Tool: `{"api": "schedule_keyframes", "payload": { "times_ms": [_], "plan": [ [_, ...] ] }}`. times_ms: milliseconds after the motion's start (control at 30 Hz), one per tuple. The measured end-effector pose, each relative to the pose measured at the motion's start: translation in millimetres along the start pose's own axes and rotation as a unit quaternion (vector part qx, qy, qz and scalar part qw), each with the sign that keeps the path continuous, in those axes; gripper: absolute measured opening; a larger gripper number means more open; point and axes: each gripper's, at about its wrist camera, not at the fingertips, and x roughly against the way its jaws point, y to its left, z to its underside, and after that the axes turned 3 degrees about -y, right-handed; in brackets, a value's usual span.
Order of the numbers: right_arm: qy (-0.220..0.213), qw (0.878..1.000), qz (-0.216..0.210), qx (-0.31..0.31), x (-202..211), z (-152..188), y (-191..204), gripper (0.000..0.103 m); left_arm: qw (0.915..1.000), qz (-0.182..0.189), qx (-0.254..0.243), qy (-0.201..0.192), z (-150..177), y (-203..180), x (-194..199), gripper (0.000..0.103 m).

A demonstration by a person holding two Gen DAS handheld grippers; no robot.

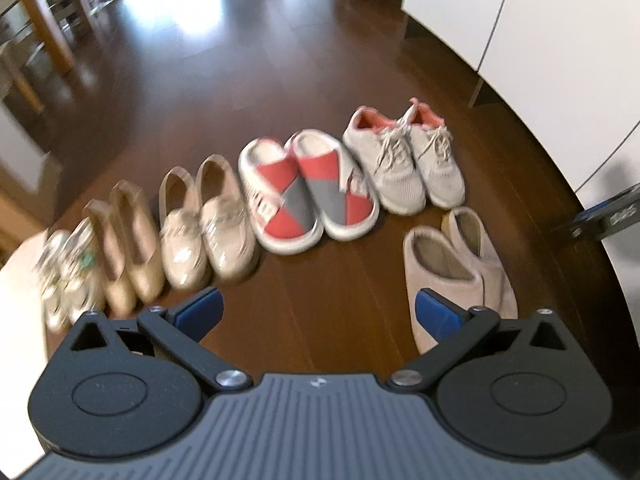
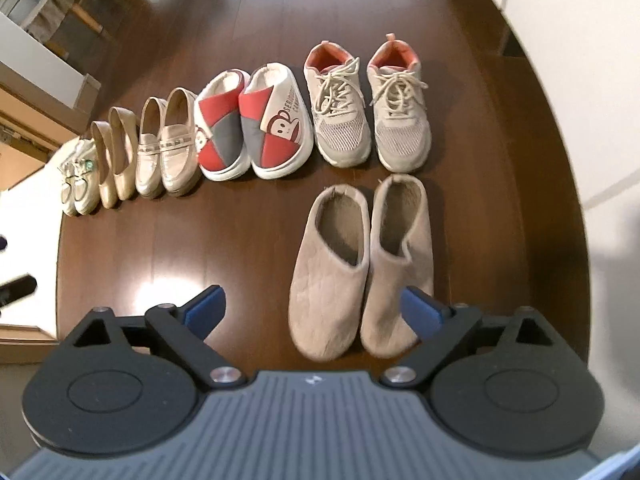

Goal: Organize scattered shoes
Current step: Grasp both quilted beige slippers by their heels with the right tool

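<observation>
— Dark wood floor (image 2: pixel 260 28) is carrying all the shoes, isn't it? What is sitting where?

— Five pairs are lining up in a row. From the right wrist view: grey mesh sneakers (image 2: pixel 370 112) with coral lining are sitting at the right end, then red and grey slides (image 2: pixel 252 128) with a monkey face printed on the side, then glossy beige loafers (image 2: pixel 168 148), then beige flats (image 2: pixel 114 152), and pale sneakers (image 2: pixel 78 184) with a green mark are closing the row at the left end, near a white patch of flooring.

— And the tan pair?

— Tan felt slippers (image 2: pixel 360 256) are lying side by side and touching, in front of the row, nearer the cameras, just before the grey mesh sneakers. Their toes are pointing toward the cameras.

— How are the claws standing?

— Right claw (image 2: pixel 312 308) is hanging above the floor with its blue pads spread wide and nothing between them; its right pad is overlapping the toe of the right slipper in the picture, though I cannot tell whether it is touching. Left claw (image 1: pixel 318 312) is also gaping wide and gripping nothing, hovering over bare floor before the row, with the slippers (image 1: pixel 456 264) showing behind its right pad.

— Is the left view sharp?

— No, it is blurring, mostly at the left end of the row. White cabinet fronts (image 1: pixel 540 32) are standing at the right, beyond the mesh sneakers (image 1: pixel 404 160).
</observation>
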Motion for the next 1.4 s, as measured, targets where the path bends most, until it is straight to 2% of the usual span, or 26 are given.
{"api": "schedule_keyframes", "payload": {
  "times_ms": [33, 133, 167, 233, 300, 333, 367, 433, 533, 633, 700, 733, 767, 933, 967, 1067, 1167, 1267, 1400],
  "plan": [
    [0.002, 1.000, -0.001, 0.000, -5, -2, -2, 0.075, 0.9999, 0.007, -0.008, -0.003, -6, 3, -17, 0.103],
    [0.025, 1.000, -0.008, -0.005, -68, -20, -20, 0.067, 0.9991, 0.027, -0.031, -0.009, -21, 12, -70, 0.103],
    [0.031, 0.999, -0.010, -0.004, -86, -23, -24, 0.061, 0.9987, 0.034, -0.037, -0.010, -25, 15, -87, 0.103],
    [0.046, 0.999, -0.007, -0.003, -109, -26, -28, 0.057, 0.9975, 0.047, -0.050, -0.011, -33, 21, -123, 0.103],
    [0.072, 0.997, -0.002, 0.000, -156, -28, -35, 0.053, 0.9961, 0.060, -0.063, -0.011, -38, 28, -151, 0.103],
    [0.074, 0.997, -0.001, 0.001, -159, -28, -35, 0.052, 0.9953, 0.066, -0.070, -0.009, -40, 31, -164, 0.103],
    [0.085, 0.996, 0.014, 0.006, -177, -30, -38, 0.052, 0.9944, 0.072, -0.076, -0.009, -38, 33, -173, 0.103],
    [0.102, 0.994, 0.029, 0.000, -202, -35, -44, 0.052, 0.9928, 0.083, -0.086, -0.008, -32, 36, -185, 0.103],
    [0.122, 0.992, 0.038, 0.008, -218, -36, -49, 0.049, 0.9909, 0.093, -0.097, -0.011, -32, 42, -205, 0.103],
    [0.151, 0.987, 0.038, 0.030, -229, -33, -49, 0.037, 0.9902, 0.094, -0.100, -0.023, -32, 49, -219, 0.103],
    [0.171, 0.984, 0.038, 0.045, -236, -31, -49, 0.031, 0.9903, 0.093, -0.095, -0.039, -31, 57, -221, 0.103],
    [0.180, 0.982, 0.038, 0.053, -240, -30, -49, 0.019, 0.9900, 0.091, -0.096, -0.049, -29, 58, -224, 0.103],
    [0.190, 0.979, 0.038, 0.060, -244, -29, -49, 0.017, 0.9896, 0.089, -0.097, -0.058, -28, 60, -227, 0.103],
    [0.237, 0.966, 0.037, 0.097, -262, -24, -50, 0.012, 0.9855, 0.078, -0.104, -0.109, -17, 60, -238, 0.103],
    [0.239, 0.961, 0.052, 0.127, -264, -24, -56, 0.012, 0.9842, 0.076, -0.106, -0.119, -15, 60, -240, 0.103],
    [0.241, 0.940, 0.098, 0.220, -267, -25, -75, 0.013, 0.9802, 0.069, -0.112, -0.148, -14, 52, -246, 0.103],
    [0.241, 0.908, 0.143, 0.311, -270, -26, -94, 0.013, 0.9788, 0.063, -0.109, -0.162, -13, 44, -253, 0.103],
    [0.237, 0.866, 0.186, 0.398, -274, -27, -113, 0.013, 0.9790, 0.051, -0.109, -0.164, -11, 33, -257, 0.103],
    [0.229, 0.795, 0.241, 0.507, -279, -28, -138, 0.015, 0.9836, 0.047, -0.095, -0.146, -8, 17, -255, 0.103]
  ]
}}
